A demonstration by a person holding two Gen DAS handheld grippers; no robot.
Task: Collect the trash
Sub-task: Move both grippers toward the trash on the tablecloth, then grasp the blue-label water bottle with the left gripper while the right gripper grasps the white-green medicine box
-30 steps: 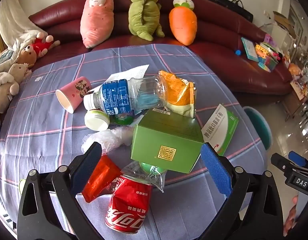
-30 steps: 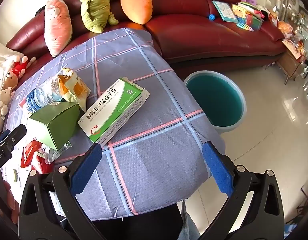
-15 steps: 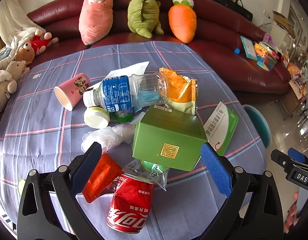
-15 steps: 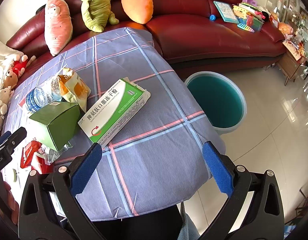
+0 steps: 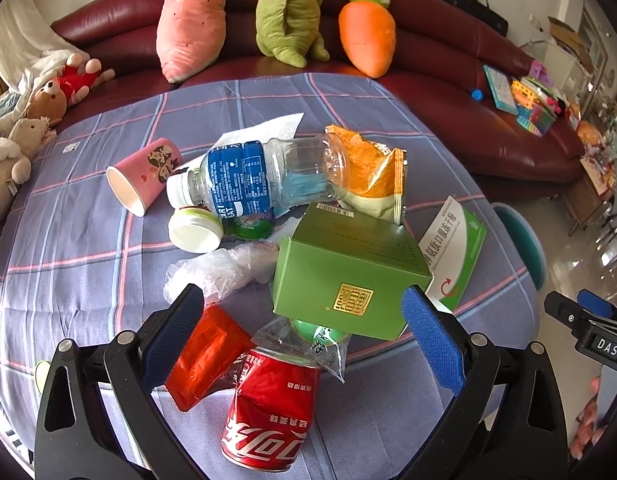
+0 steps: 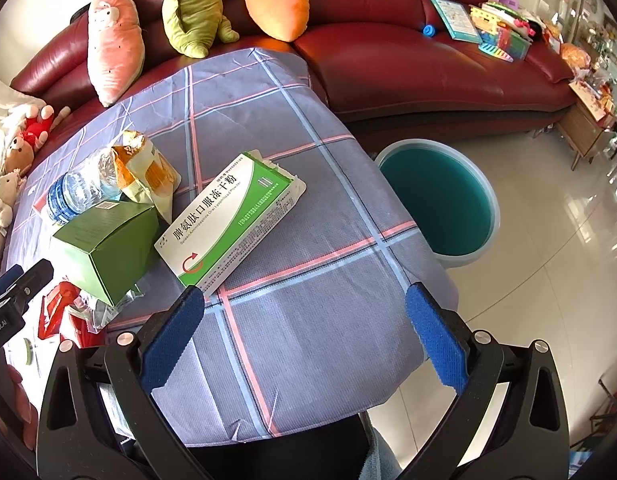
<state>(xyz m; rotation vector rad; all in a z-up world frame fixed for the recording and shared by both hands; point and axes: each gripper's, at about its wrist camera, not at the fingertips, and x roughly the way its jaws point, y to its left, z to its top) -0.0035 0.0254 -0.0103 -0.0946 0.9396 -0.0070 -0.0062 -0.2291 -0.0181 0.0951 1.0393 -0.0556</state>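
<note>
Both grippers hover over the near edge of the table, fingers spread wide and holding nothing.

**Left gripper** (image 5: 298,334). It faces the trash heap directly. The red can (image 5: 270,408) lies on its side straight ahead of and just below the fingers, its long axis running roughly along the line of reach. The green box (image 5: 350,276) sits just beyond, leaning on a clear wrapper and tilted toward the right finger. Further back lie the water bottle (image 5: 264,182), set crosswise to the reach, the orange snack bag (image 5: 374,178), the pink cup (image 5: 142,174) and a crumpled plastic bag (image 5: 218,270).

**Right gripper** (image 6: 304,334). It stands over bare tablecloth (image 6: 308,300). The white-and-green medicine box (image 6: 230,224) lies flat, ahead and to the left of the fingers, with its long axis diagonal, its near corner just beside the left finger tip.

**Bin** (image 6: 438,204). It stands on the floor past the table's right edge, ahead and to the right of the right gripper, well apart from the heap.

**Judgement.** The right gripper is nearer both the medicine box and the bin; it would need to turn to span the box's short side.
</note>
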